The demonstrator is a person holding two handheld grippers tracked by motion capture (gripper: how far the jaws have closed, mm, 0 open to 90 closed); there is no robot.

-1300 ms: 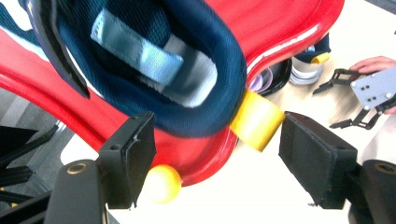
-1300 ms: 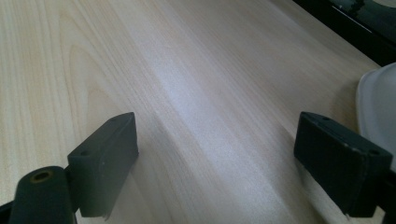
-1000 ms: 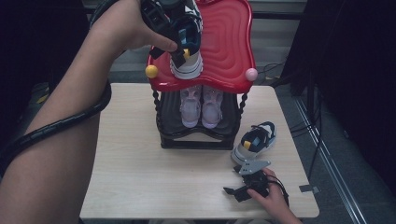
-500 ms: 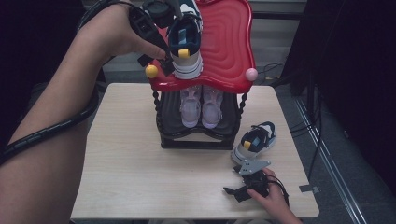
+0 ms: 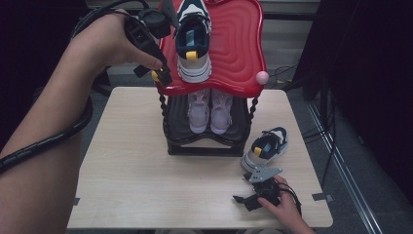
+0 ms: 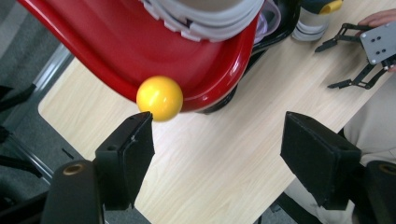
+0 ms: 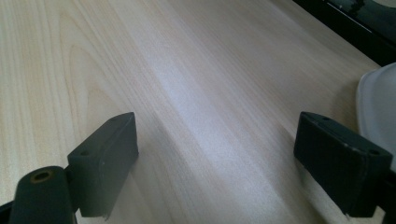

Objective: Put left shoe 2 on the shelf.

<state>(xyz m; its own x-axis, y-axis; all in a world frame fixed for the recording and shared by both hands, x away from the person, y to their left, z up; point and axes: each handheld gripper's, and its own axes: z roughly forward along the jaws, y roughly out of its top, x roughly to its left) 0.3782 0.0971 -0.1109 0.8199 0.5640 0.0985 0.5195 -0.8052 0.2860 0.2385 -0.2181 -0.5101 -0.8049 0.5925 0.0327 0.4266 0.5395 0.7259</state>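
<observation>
right gripper [image 5: 265,189] rests low on the pale wooden table [image 5: 131,185], jaws wide and empty, just short of the navy-and-white sneaker with yellow tab [image 5: 265,146] lying beside the black two-tier shoe rack [image 5: 204,144]. its mate [image 5: 194,41] sits on the rack's glossy red top shelf [image 5: 238,53]; judged half done. left gripper [image 6: 215,135], jaws wide, holds nothing, beside the yellow knob [image 6: 159,98].
</observation>
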